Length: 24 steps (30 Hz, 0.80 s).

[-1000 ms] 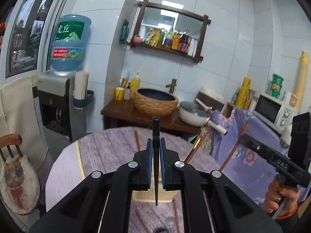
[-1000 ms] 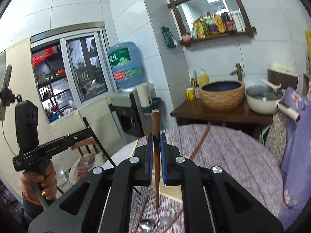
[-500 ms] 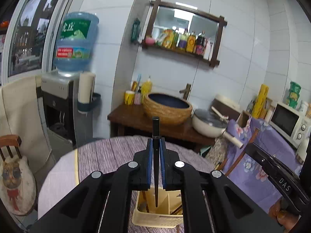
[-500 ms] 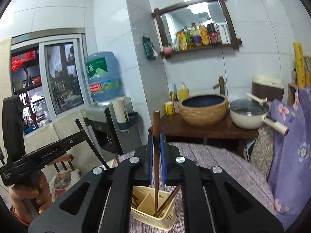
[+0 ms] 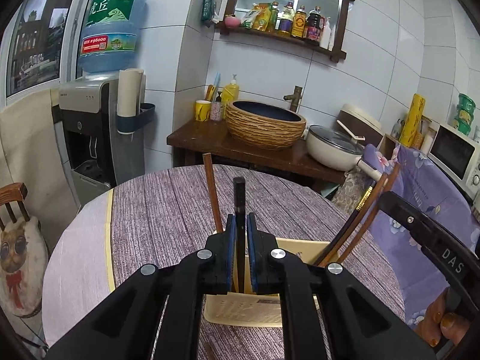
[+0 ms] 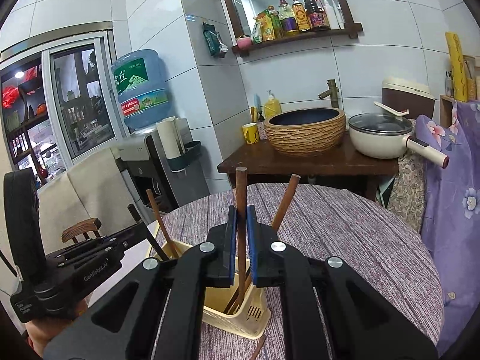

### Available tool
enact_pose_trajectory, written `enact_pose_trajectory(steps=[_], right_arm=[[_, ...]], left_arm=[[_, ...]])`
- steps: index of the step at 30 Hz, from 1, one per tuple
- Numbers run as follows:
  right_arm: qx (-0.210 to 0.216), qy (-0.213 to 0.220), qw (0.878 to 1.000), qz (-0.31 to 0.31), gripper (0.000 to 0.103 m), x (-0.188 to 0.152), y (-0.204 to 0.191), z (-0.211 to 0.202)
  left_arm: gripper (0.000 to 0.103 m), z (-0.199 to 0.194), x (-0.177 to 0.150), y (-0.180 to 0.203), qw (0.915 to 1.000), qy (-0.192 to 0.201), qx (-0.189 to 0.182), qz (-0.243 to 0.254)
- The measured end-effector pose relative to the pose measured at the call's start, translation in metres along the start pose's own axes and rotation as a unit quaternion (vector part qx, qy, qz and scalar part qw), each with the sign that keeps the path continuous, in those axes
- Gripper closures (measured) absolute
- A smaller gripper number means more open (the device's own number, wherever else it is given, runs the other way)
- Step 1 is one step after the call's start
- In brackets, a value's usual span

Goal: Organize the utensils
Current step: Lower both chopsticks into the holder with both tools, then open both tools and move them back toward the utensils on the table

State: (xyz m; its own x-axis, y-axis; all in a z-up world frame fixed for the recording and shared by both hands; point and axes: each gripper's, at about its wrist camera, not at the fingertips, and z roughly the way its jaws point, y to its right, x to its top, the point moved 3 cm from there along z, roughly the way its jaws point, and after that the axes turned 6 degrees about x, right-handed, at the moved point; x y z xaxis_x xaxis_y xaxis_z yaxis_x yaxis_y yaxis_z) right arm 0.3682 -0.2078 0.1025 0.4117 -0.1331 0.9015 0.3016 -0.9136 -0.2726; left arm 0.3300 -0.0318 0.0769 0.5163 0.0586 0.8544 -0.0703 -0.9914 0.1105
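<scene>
Both grippers have sunk to the holder (image 5: 303,247): left gripper (image 5: 240,250) clamps a black chopstick (image 5: 239,198), right gripper (image 6: 240,246) a brown chopstick (image 6: 241,189), tips seemingly inside, neither released; several already stand there.

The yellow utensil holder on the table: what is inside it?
Inside the yellow utensil holder stand several brown chopsticks, leaning on its walls. Their lower ends and the bottom are hidden by the walls and the right tool.
</scene>
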Motion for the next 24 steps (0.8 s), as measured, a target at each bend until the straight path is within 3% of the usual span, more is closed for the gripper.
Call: enact_pose_trajectory(steps=[3, 5, 6, 8, 10, 11, 16, 24], right_arm=[[-0.009, 0.005, 1.0, -0.01, 0.095, -0.005, -0.001, -0.002], [-0.013, 0.011, 1.0, -0.021, 0.095, -0.009, -0.004, -0.009], [-0.013, 0.014, 0.999, -0.026, 0.094, -0.012, -0.006, -0.014], [-0.014, 0.021, 0.999, -0.036, 0.088, -0.017, -0.009, -0.024], [-0.018, 0.026, 0.998, -0.046, 0.061, -0.025, -0.012, -0.036], [-0.02, 0.027, 0.998, -0.047, 0.054, -0.028, -0.012, -0.039], [-0.033, 0.001, 0.999, -0.043, 0.051, -0.056, -0.009, -0.048], [-0.063, -0.102, 0.993, -0.005, 0.051, -0.136, 0.012, -0.03]], left_arm=[[0.075, -0.005, -0.003, 0.003, 0.9999, 0.009, 0.001, 0.012], [0.056, -0.012, -0.006, 0.002, 0.9997, 0.021, 0.003, 0.014], [0.053, -0.018, -0.008, 0.0, 0.9995, 0.028, 0.006, 0.015], [0.037, -0.028, -0.014, -0.004, 0.9992, 0.036, 0.01, 0.013], [0.026, -0.035, -0.022, -0.01, 0.9992, 0.039, 0.012, 0.007], [0.022, -0.038, -0.026, -0.014, 0.9992, 0.038, 0.011, 0.004], [0.016, -0.043, -0.056, -0.03, 0.9993, 0.014, 0.036, -0.004], [0.016, -0.026, -0.128, -0.055, 0.9947, -0.07, 0.071, -0.025]])
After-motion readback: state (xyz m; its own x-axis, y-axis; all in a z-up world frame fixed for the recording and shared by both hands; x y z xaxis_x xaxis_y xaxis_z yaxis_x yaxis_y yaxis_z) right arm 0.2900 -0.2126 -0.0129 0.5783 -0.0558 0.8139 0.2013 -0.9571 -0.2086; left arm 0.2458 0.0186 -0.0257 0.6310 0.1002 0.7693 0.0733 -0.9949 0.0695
